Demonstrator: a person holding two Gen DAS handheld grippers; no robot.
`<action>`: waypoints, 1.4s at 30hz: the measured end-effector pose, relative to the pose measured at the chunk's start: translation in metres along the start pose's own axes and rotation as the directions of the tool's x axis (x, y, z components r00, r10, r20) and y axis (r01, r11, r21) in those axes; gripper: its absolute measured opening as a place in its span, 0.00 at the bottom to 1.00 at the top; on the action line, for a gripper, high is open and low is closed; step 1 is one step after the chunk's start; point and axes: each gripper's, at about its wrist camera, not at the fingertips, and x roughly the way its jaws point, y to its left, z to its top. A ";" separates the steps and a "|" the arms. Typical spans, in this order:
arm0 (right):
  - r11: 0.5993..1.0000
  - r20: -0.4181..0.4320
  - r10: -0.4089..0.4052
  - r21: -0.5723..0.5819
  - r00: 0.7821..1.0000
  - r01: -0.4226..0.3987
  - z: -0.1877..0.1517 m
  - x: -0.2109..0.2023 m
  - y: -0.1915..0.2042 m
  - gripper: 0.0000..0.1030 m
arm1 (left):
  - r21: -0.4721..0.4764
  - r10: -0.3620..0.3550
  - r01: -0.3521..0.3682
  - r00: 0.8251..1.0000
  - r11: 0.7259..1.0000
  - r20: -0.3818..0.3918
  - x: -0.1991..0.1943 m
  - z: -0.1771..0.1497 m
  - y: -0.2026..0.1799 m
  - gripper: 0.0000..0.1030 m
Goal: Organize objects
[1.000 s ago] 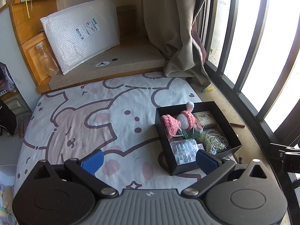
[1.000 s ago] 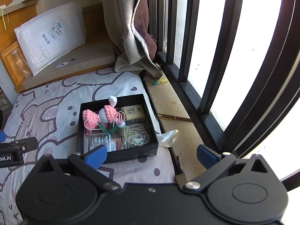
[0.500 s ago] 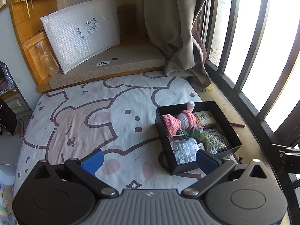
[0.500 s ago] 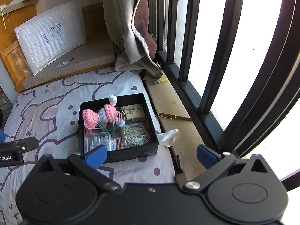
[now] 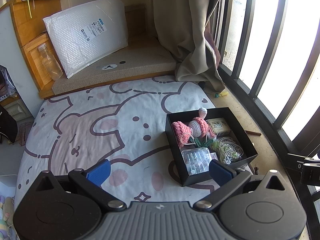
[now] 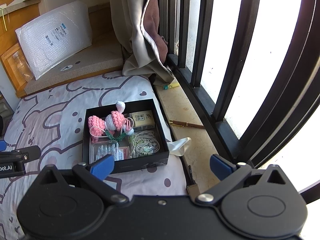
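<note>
A black open box (image 5: 243,129) (image 6: 160,120) sits at the bed's right edge. Inside lie a pink and white crochet toy (image 5: 192,128) (image 6: 112,121), green clips (image 5: 200,142) (image 6: 116,137), a small carton (image 5: 219,125) (image 6: 143,119), a coiled cable (image 5: 230,150) (image 6: 146,143) and a clear plastic case (image 5: 196,159) (image 6: 104,150). My left gripper (image 5: 159,171) hovers open just in front of the box, its right fingertip over the near wall. My right gripper (image 6: 162,164) is open above the box's near right corner and the sill. Neither holds anything.
The bed sheet (image 5: 90,128) has a cartoon print. A bubble mailer (image 5: 88,34) and a clear jar (image 5: 50,62) lean at the back on a tan cushion. A curtain (image 5: 186,30) hangs by black window bars (image 6: 250,60). A pen (image 6: 186,124) and crumpled plastic (image 6: 180,145) lie on the sill.
</note>
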 end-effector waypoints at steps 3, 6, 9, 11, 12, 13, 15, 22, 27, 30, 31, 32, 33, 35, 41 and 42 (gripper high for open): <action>1.000 0.001 0.000 0.000 1.000 0.000 0.000 0.000 0.000 1.00 | 0.000 0.000 0.000 1.000 1.000 0.000 0.000 0.000 0.000 1.00; 1.000 0.000 0.000 0.000 1.000 0.000 0.000 0.000 0.000 1.00 | 0.000 0.000 0.000 1.000 1.000 0.000 0.000 0.000 0.000 1.00; 1.000 0.000 0.000 0.000 1.000 0.000 0.000 0.000 0.000 1.00 | -0.001 -0.001 0.001 1.000 1.000 -0.001 0.000 0.000 0.000 1.00; 1.000 0.000 0.000 0.000 1.000 0.000 0.000 0.000 0.000 1.00 | -0.001 -0.002 0.002 1.000 1.000 -0.002 0.000 -0.001 0.000 1.00; 1.000 0.000 0.000 0.000 1.000 0.000 0.000 0.000 0.000 1.00 | -0.001 -0.001 0.001 1.000 1.000 -0.002 0.000 -0.001 0.000 1.00; 1.000 0.000 0.000 0.000 1.000 0.000 0.000 0.000 0.000 1.00 | -0.001 -0.001 0.001 1.000 1.000 -0.002 0.000 -0.002 0.000 1.00; 1.000 0.000 0.000 0.000 1.000 0.000 0.000 0.000 0.000 1.00 | -0.002 -0.002 0.002 1.000 1.000 -0.002 0.000 -0.001 0.000 1.00; 1.000 0.000 0.000 0.000 1.000 0.000 0.000 0.000 0.000 1.00 | -0.002 -0.002 0.002 1.000 1.000 -0.003 0.000 -0.002 -0.001 1.00; 1.000 -0.001 0.000 0.000 1.000 0.000 0.001 0.001 0.000 1.00 | -0.002 -0.001 0.001 1.000 1.000 -0.004 0.001 -0.002 -0.001 1.00; 1.000 -0.002 0.000 0.001 1.000 0.000 0.001 0.001 0.000 1.00 | -0.002 -0.002 0.002 1.000 1.000 -0.004 0.001 -0.001 -0.001 1.00; 1.000 -0.002 0.000 0.001 1.000 0.000 0.001 0.001 0.000 1.00 | -0.002 -0.001 0.001 1.000 1.000 -0.004 0.001 -0.002 -0.001 1.00; 1.000 -0.002 0.000 0.001 1.000 0.000 -0.001 0.001 0.001 1.00 | -0.003 -0.001 0.001 1.000 1.000 -0.005 0.001 -0.002 -0.001 1.00; 1.000 -0.002 0.000 0.000 1.000 0.000 -0.001 0.001 0.001 1.00 | -0.005 -0.002 0.002 1.000 1.000 -0.005 0.002 -0.002 -0.001 1.00; 1.000 -0.002 0.000 0.000 1.000 0.000 -0.001 0.001 0.001 1.00 | -0.008 -0.003 0.003 1.000 1.000 -0.006 0.002 -0.004 -0.001 1.00; 1.000 -0.002 0.000 0.001 1.000 0.000 -0.003 0.001 0.001 1.00 | -0.011 -0.006 0.006 1.000 1.000 -0.011 0.002 -0.002 0.000 1.00; 1.000 -0.002 0.000 0.001 1.000 0.000 -0.003 0.001 0.001 1.00 | -0.010 -0.008 0.007 1.000 1.000 -0.013 0.003 -0.001 0.000 1.00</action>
